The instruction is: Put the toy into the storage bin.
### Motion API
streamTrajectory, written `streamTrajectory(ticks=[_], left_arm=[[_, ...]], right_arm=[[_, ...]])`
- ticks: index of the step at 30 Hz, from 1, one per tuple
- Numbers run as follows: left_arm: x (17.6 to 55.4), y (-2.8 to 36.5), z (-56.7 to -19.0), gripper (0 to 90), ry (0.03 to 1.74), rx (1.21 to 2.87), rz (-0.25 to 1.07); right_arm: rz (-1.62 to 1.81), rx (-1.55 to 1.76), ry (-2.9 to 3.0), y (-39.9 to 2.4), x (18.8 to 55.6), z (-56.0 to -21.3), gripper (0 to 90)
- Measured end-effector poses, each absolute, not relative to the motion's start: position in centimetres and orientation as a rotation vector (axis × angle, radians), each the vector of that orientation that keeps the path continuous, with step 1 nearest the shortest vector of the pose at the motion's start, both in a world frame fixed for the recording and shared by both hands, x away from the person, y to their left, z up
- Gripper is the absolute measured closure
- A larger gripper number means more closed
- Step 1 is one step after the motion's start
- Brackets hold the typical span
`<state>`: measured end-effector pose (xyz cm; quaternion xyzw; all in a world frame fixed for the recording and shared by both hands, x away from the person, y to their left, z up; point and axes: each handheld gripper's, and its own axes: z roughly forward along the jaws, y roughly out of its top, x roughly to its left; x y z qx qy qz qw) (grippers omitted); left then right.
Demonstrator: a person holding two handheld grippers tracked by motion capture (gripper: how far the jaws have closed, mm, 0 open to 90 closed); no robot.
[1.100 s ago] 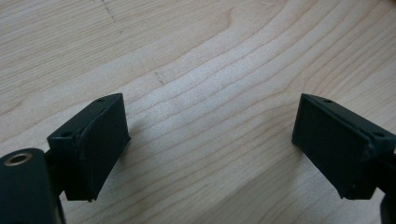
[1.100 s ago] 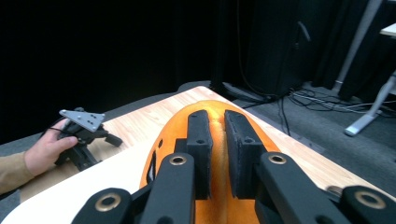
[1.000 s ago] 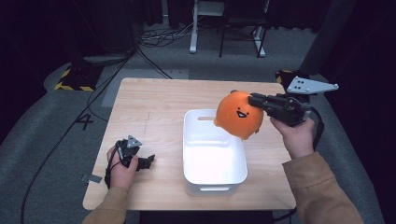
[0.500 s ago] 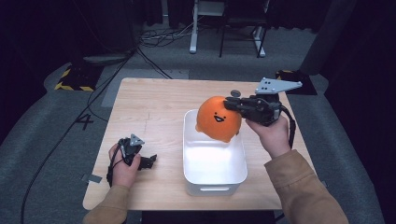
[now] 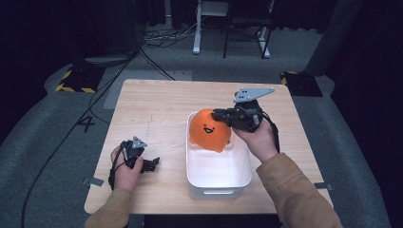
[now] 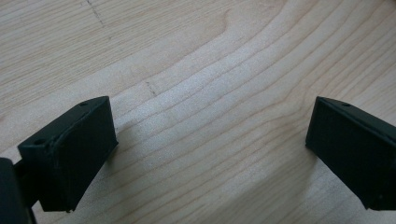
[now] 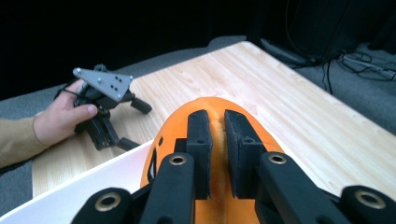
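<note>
A: Where is the orange plush toy (image 5: 209,129) at this moment?

B: Above the far end of the white bin (image 5: 218,176), which sits near the middle of the wooden table (image 5: 157,102), toward its near edge. The toy's smiling face looks toward the near side.

A: What has hold of it?

B: The right gripper (image 5: 222,115). In the right gripper view its jaws are nearly together, pinching a fold of the orange fabric between them, and the toy hangs from that grip.

A: And the left gripper (image 5: 151,164)?

B: It rests on the table at the near left, well apart from the bin. Its own view shows both jaws spread wide over bare wood, with nothing between them
</note>
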<state>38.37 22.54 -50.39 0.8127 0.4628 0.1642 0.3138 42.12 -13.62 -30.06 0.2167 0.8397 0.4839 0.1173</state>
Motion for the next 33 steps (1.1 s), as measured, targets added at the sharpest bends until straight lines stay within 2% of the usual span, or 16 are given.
streamTrajectory(ticks=[11,33], left_arm=[[38.4,22.5,-50.4,2.0,1.220,2.143,0.433],[38.4,22.5,-50.4,2.0,1.220,2.143,0.433]], right_arm=[[1.313,0.637,2.545,-12.0,42.8,-32.7,80.2],[1.085,0.658,2.638,-10.3,43.4,-35.2,79.0]])
